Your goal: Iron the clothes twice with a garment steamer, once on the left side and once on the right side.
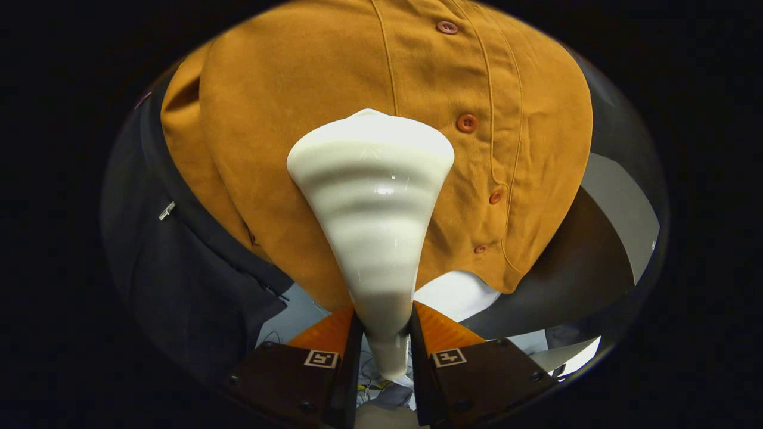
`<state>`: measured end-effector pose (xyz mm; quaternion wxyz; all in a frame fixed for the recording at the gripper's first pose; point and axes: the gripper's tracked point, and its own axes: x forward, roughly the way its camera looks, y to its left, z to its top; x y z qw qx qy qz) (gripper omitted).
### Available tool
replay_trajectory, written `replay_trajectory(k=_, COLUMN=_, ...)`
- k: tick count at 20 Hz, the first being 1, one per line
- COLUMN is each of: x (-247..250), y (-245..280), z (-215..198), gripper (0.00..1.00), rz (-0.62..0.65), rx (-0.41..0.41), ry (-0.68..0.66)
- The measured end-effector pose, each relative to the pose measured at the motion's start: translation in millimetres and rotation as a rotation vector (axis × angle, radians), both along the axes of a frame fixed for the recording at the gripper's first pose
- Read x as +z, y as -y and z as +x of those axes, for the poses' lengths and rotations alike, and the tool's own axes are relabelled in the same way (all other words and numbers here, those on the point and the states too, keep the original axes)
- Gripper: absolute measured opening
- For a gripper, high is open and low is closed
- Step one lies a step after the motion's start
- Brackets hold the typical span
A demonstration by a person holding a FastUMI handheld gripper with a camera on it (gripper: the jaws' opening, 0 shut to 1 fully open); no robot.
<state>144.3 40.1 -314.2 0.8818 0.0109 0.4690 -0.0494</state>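
Tongs (381,333) clamp the narrow neck of the steamer (372,202), both fingers pressing on its sides. Its cream, ribbed body widens ahead of the fingers into a broad head that lies against the shirt (310,89). That mustard shirt hangs beyond the fingers, with its placket and a row of buttons (467,123) just right of the steamer head. A dark garment (173,262) hangs beside the shirt on the left.
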Motion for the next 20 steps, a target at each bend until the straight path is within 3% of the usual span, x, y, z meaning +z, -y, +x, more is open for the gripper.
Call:
replay_trajectory(k=8, x=1, y=8, z=-25, gripper=0.42, rz=0.013, rx=-0.009, ry=-0.016)
replay_trajectory(k=20, x=110, y=42, z=-14, gripper=0.42, rz=-0.035, rx=-0.040, ry=0.262)
